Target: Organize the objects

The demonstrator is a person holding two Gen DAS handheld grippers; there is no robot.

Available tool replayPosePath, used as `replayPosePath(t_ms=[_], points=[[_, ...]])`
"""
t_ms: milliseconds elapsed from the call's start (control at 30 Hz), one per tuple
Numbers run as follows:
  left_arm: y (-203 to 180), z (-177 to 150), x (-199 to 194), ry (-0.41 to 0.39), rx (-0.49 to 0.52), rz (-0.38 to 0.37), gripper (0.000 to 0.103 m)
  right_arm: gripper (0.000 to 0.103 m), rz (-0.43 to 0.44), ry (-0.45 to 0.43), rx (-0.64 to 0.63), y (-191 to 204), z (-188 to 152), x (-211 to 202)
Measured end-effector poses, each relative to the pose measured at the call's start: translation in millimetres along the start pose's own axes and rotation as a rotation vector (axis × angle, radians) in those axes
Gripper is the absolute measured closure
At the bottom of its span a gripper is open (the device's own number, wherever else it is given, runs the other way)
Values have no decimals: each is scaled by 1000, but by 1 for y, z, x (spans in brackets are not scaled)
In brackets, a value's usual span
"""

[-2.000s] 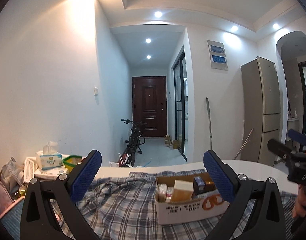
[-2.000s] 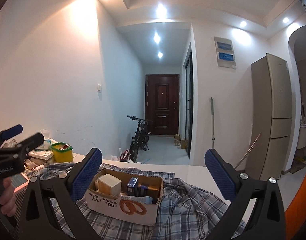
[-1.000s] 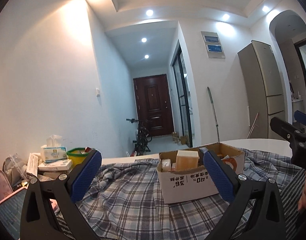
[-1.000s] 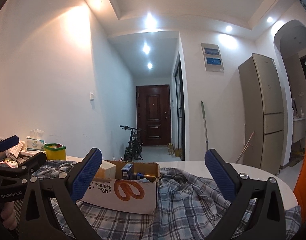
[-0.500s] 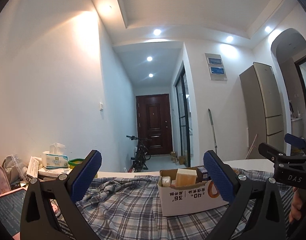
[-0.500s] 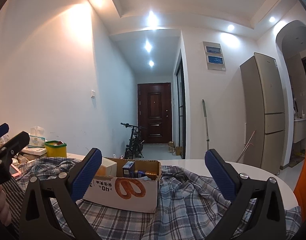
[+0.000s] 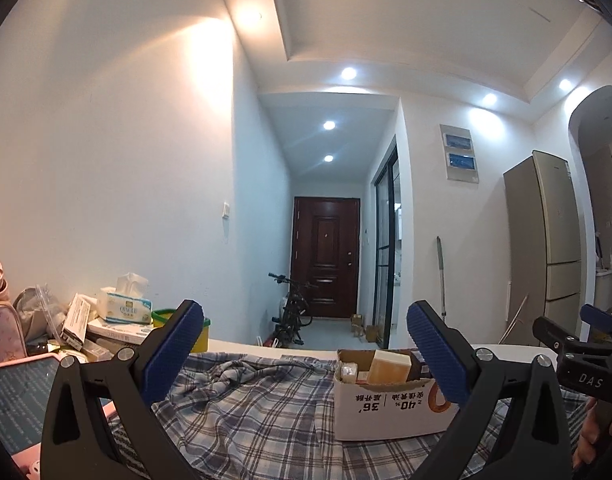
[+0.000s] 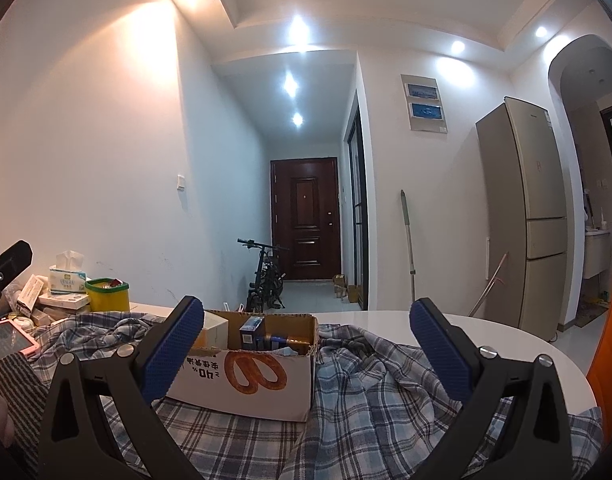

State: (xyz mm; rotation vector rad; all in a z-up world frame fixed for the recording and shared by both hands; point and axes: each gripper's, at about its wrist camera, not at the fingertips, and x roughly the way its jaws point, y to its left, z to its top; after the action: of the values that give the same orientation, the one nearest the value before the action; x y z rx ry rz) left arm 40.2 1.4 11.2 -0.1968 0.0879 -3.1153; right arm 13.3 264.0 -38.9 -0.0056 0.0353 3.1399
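An open cardboard box (image 7: pixel 386 412) (image 8: pixel 245 376) holding several small boxes, among them a tan one (image 7: pixel 388 366) and a blue one (image 8: pixel 251 330), sits on a blue plaid cloth (image 7: pixel 245 408) (image 8: pixel 366 392) spread over a white table (image 8: pixel 506 344). My left gripper (image 7: pixel 305 360) is open and empty, low over the cloth to the left of the box. My right gripper (image 8: pixel 306 356) is open and empty, facing the box from its right. The right gripper (image 7: pixel 578 364) also shows at the right edge of the left wrist view.
A clutter pile at the table's left holds a tissue box (image 7: pixel 123 308) (image 8: pixel 67 278), a yellow tub with a green lid (image 8: pixel 107 294), flat boxes and a pink phone (image 8: pixel 9 338). A fridge (image 8: pixel 522 216), a mop (image 8: pixel 408 248) and a bicycle (image 8: pixel 265 276) stand beyond.
Both views have shifted a little; the left gripper has tilted upward and sits slightly further from the box. Both grippers stay open and empty. The box has not moved.
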Motion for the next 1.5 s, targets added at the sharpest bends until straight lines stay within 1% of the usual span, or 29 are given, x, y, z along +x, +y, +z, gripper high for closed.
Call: replayPosePath(t_ms=[133, 400, 700, 967, 1300, 1500], points=[[2, 0, 6, 33, -18, 2, 0, 0, -9, 7, 6, -2, 0, 1], [2, 1, 10, 45, -16, 10, 0, 0, -6, -3, 7, -4, -1, -1], [0, 1, 14, 66, -18, -20, 0, 0, -5, -13, 15, -7, -1, -3], [-10, 0, 13, 59, 24, -11, 0, 0, -5, -10, 13, -7, -1, -4], [-9, 0, 14, 65, 22, 12, 0, 0, -5, -8, 11, -7, -1, -4], [-9, 0, 13, 59, 27, 5, 0, 0, -5, -7, 11, -7, -1, -4]])
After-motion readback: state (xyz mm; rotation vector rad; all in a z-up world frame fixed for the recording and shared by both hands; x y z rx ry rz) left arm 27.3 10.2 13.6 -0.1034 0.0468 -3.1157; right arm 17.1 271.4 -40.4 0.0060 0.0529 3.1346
